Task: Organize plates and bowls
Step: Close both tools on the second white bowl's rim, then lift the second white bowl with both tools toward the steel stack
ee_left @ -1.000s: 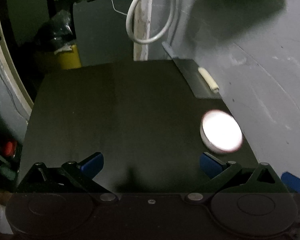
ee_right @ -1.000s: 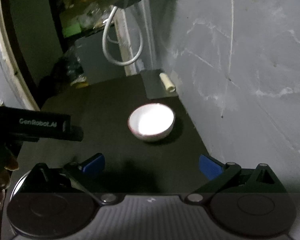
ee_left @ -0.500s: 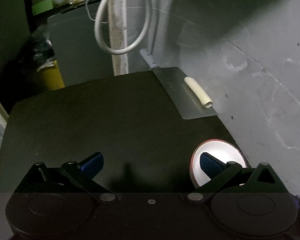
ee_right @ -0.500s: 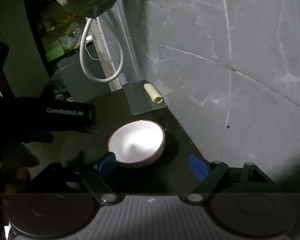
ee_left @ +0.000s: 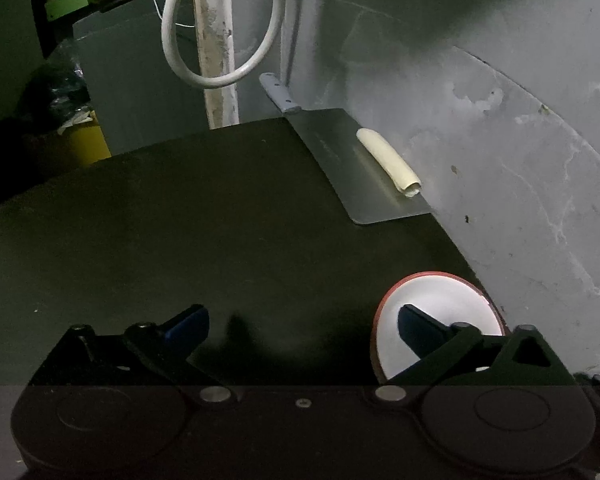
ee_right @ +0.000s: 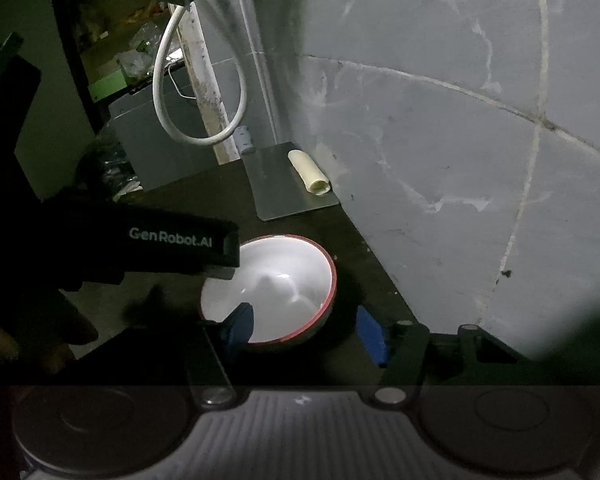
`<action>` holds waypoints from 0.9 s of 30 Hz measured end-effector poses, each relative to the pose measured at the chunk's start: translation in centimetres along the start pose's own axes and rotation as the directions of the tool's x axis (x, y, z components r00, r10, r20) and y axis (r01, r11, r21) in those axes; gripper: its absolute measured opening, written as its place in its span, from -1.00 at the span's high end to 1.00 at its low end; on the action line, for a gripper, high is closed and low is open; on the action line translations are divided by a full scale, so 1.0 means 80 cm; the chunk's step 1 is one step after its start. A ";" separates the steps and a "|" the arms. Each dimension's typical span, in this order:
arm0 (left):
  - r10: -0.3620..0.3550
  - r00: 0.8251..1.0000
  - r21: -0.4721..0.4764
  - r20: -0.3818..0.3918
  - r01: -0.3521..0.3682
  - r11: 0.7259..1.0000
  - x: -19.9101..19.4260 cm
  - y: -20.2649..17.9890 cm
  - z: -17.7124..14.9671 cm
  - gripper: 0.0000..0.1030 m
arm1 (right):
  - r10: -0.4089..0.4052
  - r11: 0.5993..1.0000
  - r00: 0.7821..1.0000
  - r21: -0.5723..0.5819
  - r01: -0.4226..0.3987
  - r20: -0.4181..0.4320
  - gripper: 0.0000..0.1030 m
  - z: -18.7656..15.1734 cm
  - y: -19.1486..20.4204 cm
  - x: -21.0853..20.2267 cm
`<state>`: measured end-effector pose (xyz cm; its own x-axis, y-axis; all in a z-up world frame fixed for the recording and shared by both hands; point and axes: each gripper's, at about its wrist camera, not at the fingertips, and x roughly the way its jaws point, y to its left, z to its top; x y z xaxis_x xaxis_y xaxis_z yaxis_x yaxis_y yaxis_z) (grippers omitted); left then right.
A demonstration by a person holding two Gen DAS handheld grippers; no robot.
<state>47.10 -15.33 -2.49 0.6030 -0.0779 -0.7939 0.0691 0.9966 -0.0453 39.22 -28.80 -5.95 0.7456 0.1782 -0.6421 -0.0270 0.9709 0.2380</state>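
Dark table (ee_left: 180, 240) against grey wall (ee_left: 480, 140); cleaver (ee_left: 360, 176) at back; both grippers' fingers closing around bowl (ee_right: 284, 280), unclamped.

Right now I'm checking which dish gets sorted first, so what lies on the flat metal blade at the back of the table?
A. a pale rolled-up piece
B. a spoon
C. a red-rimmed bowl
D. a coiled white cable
A: a pale rolled-up piece lies on the metal blade by the wall.

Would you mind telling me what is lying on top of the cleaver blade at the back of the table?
A pale rolled tube lies on the cleaver blade, along its wall-side edge. Whatever is inside the roll, and the blade surface under it, is covered.
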 end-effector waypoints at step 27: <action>-0.237 0.968 -0.067 -0.077 0.233 0.970 0.001 0.012 -0.020 0.84 | 0.072 0.997 0.997 0.001 -0.072 0.014 0.49 0.000 -0.004 -0.004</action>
<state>45.98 -14.37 -3.55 0.5062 -0.3099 -0.8048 0.1540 0.9507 -0.2692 39.03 -29.19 -5.84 0.7508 0.2457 -0.6131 -0.0801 0.9553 0.2847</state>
